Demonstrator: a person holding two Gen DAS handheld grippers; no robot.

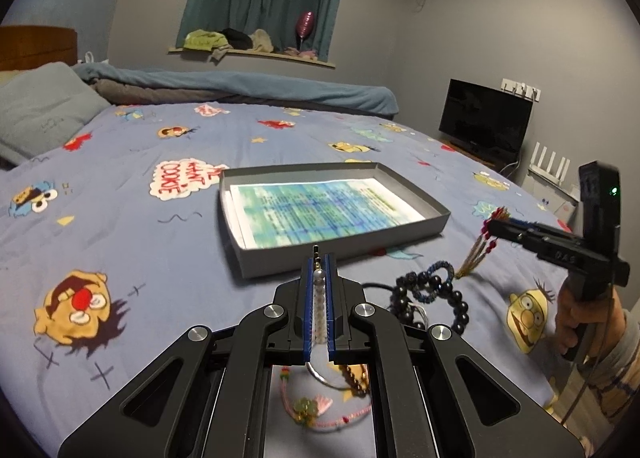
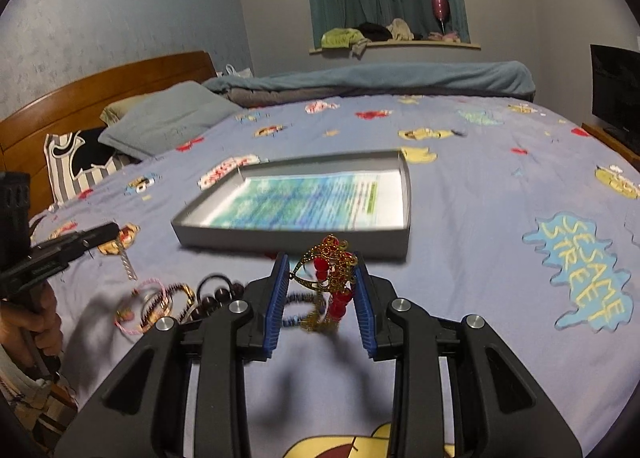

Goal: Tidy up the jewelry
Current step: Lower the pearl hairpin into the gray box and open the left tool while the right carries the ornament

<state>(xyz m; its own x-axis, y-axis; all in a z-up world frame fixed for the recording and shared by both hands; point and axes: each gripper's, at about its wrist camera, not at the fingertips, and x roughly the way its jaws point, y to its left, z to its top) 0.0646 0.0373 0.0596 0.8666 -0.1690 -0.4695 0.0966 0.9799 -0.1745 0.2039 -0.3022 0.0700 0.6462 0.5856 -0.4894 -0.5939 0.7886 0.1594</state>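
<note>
A: Status, left gripper (image 1: 319, 258)?

B: Jaws together, clamped on a pearl strand (image 1: 319, 298). Strand runs lengthwise between the blue pads, centre frame, w/ a small metal end piece poking past the tips. Rest of it hangs below, lower centre.

A: Right gripper (image 2: 322, 278)?

B: Jaws part-closed, pinching a gold-and-red ornament (image 2: 330, 270) between the pads, centre of the right wrist view. Red beads and gold fringe dangle under it, clear of the bedspread (image 2: 460, 186). Looks held, but contact is on filigree edges only.

A: Handling notes?

B: Both pcs light, limp, no stiffness. Expect swing in transit. Pearls are smooth, likely slippery; grip along the strand as now, not on one bead. Filigree prob. fragile: pinch the solid body, not the fringe. Fringe may snag pads.

A: Destination?

B: Prob. the grey tray (image 1: 404, 236), just beyond both sets of tips, mid frame, lined w/ a printed sheet.

A: Remaining stock?

B: Dark bead bracelet (image 1: 456, 294) right of the left jaws; pink cord bracelet (image 2: 138, 308) w/ others lower left of the right view. All tangled close; lift one at a time.
</note>
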